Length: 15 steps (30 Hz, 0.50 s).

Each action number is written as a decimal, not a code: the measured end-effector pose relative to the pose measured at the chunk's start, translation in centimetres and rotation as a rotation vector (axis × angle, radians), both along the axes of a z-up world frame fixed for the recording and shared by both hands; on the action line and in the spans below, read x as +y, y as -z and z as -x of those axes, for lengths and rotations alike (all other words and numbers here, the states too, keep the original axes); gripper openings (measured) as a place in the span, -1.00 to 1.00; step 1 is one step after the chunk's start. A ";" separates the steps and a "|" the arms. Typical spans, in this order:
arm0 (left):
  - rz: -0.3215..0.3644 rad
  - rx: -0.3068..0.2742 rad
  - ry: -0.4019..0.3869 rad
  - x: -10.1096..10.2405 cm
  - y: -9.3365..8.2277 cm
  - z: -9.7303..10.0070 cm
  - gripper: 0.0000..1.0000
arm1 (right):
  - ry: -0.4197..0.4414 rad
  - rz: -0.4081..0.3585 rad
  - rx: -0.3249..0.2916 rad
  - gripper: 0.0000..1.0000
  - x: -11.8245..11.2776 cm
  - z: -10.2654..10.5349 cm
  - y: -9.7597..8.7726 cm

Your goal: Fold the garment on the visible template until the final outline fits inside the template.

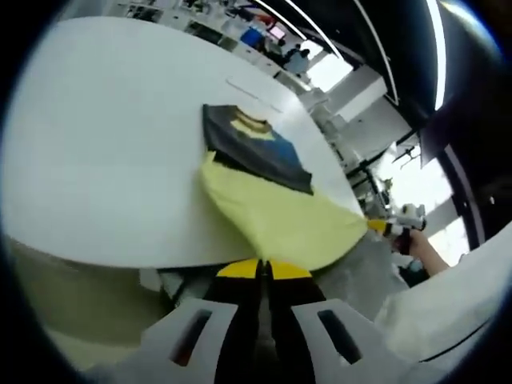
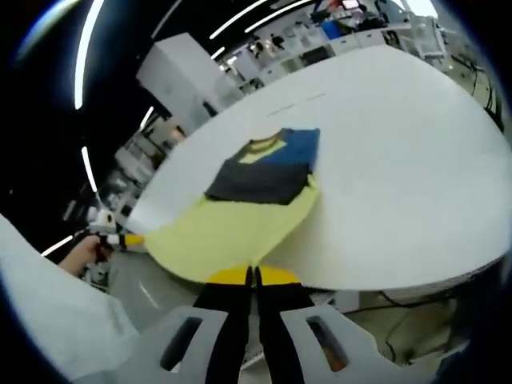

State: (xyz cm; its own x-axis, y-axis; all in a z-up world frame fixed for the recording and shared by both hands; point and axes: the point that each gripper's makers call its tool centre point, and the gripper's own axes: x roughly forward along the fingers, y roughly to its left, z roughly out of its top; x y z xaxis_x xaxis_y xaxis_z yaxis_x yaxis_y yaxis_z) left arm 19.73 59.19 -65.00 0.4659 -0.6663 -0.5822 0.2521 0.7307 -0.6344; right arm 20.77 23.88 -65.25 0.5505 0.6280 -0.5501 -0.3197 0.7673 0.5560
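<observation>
Left gripper view looks across a broad white table [image 1: 104, 160] toward the garment [image 1: 272, 192], a shirt with a pale yellow lower body and a dark upper part that carries a blue panel and a yellow collar. The dark upper part lies flat on the tabletop, while the yellow body stretches off toward the near edge, pulled taut at 2 corners. The left gripper [image 1: 264, 268] rises from the bottom of this view with its 2 yellow-tipped black jaws pressed together — clamped on the yellow hem of the garment right at the table edge. At the right side of the same view the right gripper [image 1: 382, 226] shows its yellow tip touching the other corner of the hem, with a person's hand [image 1: 420, 248] behind it and a white sleeve [image 1: 444, 312] lower down. Right gripper view shows the matching scene from the other side: the garment [image 2: 240, 216] lies on the table [image 2: 400, 160], dark part and blue panel farther away, yellow cloth fanning toward the camera. The right gripper [image 2: 252, 276] has its jaws together on the yellow hem, and the left gripper [image 2: 128, 238] appears at the left edge — held by a hand [image 2: 80, 252] — at the far corner of the cloth. Shelving and ceiling light strips sit beyond the table.
</observation>
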 end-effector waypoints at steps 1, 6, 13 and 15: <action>-0.002 -0.001 0.002 -0.1 -0.1 0.1 -1.00 | 0.000 0.000 0.000 -0.94 0.0 0.1 0.0; 0.002 -0.020 0.006 -0.1 -0.9 0.6 -1.00 | 0.002 0.001 -0.008 -0.94 -0.1 0.5 -0.4; 0.010 -0.024 -0.006 0.4 -1.1 1.1 -1.00 | 0.004 -0.008 -0.020 -0.94 -0.2 0.8 -1.0; 0.017 -0.027 -0.006 0.4 -1.3 1.3 -1.00 | 0.000 -0.010 -0.024 -0.94 -0.2 0.9 -1.3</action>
